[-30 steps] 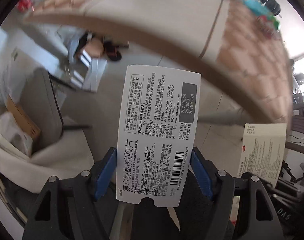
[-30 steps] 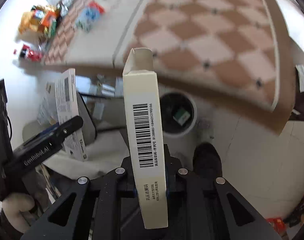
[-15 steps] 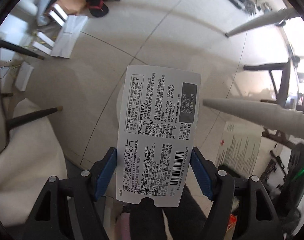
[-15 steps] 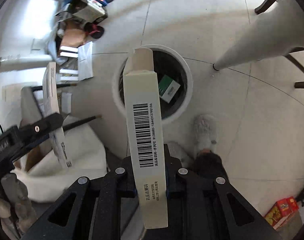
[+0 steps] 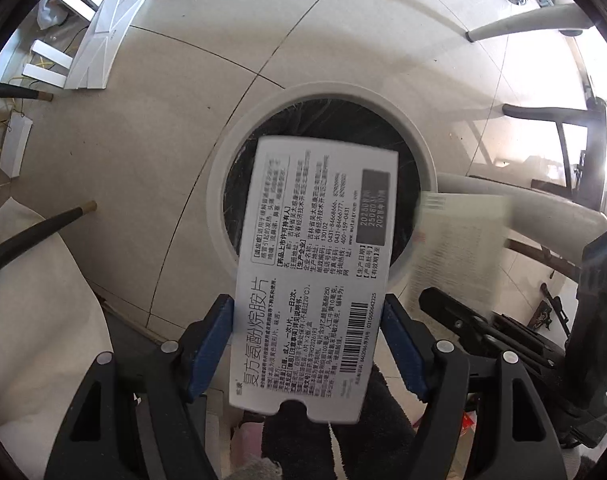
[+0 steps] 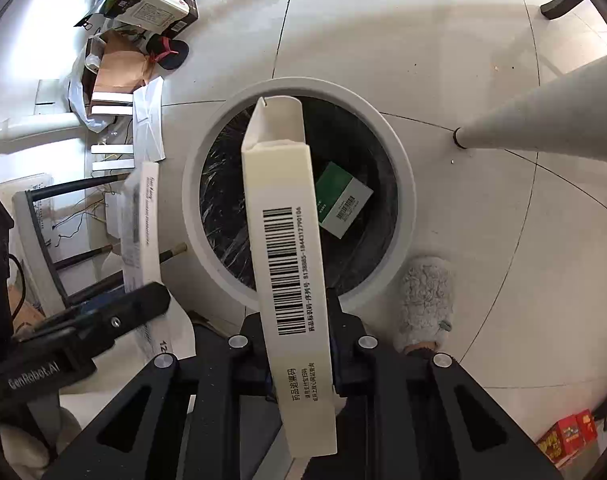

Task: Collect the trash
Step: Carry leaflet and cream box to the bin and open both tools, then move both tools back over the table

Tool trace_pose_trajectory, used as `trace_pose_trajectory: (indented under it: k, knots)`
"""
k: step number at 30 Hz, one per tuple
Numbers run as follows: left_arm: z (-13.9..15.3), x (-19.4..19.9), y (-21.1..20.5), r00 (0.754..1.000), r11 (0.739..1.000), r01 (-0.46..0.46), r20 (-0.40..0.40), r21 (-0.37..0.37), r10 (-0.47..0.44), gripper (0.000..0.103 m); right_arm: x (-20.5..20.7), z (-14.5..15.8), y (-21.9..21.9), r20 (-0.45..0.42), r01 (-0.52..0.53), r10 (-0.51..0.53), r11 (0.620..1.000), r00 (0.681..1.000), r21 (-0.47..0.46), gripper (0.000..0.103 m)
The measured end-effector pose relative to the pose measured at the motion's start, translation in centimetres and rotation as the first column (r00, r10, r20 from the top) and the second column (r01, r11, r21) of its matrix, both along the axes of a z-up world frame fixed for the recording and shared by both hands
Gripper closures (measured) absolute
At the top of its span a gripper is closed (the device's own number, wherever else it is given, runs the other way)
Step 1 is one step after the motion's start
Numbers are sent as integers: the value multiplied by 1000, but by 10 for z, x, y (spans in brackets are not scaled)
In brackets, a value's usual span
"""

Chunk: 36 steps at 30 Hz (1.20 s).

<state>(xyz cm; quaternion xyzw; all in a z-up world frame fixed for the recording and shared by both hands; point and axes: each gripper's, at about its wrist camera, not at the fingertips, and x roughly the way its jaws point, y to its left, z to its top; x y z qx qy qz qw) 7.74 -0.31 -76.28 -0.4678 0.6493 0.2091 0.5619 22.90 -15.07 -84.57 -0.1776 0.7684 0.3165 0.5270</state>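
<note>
The round white-rimmed waste bin with a black liner [image 6: 399, 184] stands on the pale tiled floor [image 6: 423, 40], and both claws hang over its mouth. That is the relation that counts: each held carton sits directly above the opening, its long axis running straight out along the fingers and tipped down toward the dark inside. From here I'd judge that letting go is all the next move asks, with little sideways correction needed.

The left claw [image 5: 307, 344] grips a flat white medicine carton printed with black Chinese text and a barcode [image 5: 315, 264] by its two long edges, blue pads pressed against either side. Its far end overlaps the bin's hole, a bit toward the near rim, so it may clip the rim if dropped as it lies.

The right claw [image 6: 299, 356] is clamped on a narrow cream carton with a long barcode down its side [image 6: 287, 248], held edge-on, its top flap standing open at the far end. That far end reaches close to the far side of the rim, with most of the carton's length over the opening; both look about equally ready to drop.

A small green-and-white box [image 6: 343, 200] already lies at the bottom of the bin. A grey fluffy slipper [image 6: 423, 304] rests on the floor just beside the bin's near rim.
</note>
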Motion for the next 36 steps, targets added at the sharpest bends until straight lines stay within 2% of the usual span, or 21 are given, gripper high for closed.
trace_pose_trajectory:
  k: [2,3,7,10,12,20,27,36]
  knots:
    - [2,-4,1,1000,1000,-7,2,8,7,12,1,0,-2,13,2,-1,1000,1000,-10,66]
    - [5,-5,0,1000,1000,-9,0,13,9,8,0,1,-2,23,0,1,1000,1000,-15,52]
    - [15,-12,-1,1000,999,-8,-24,53,10,7,-2,6,2,64,-8,11,999,998,-43,24]
    - [24,-17,-3,999,996,3,-44,93,1,7,-1,13,2,110,-24,30,998,993,-58,8]
    - [30,-22,-6,998,992,13,-56,127,-6,7,-2,19,4,144,-39,49,997,988,-71,4]
    - [63,-40,-16,995,964,27,-97,266,-1,7,-10,47,1,228,-66,85,994,970,-93,4]
    - [103,-52,-28,996,954,3,-82,299,23,7,-23,95,-9,288,-87,111,992,951,-93,4]
    - [172,-59,-54,997,951,15,-71,309,7,7,-40,172,-29,307,-125,142,989,941,-74,4]
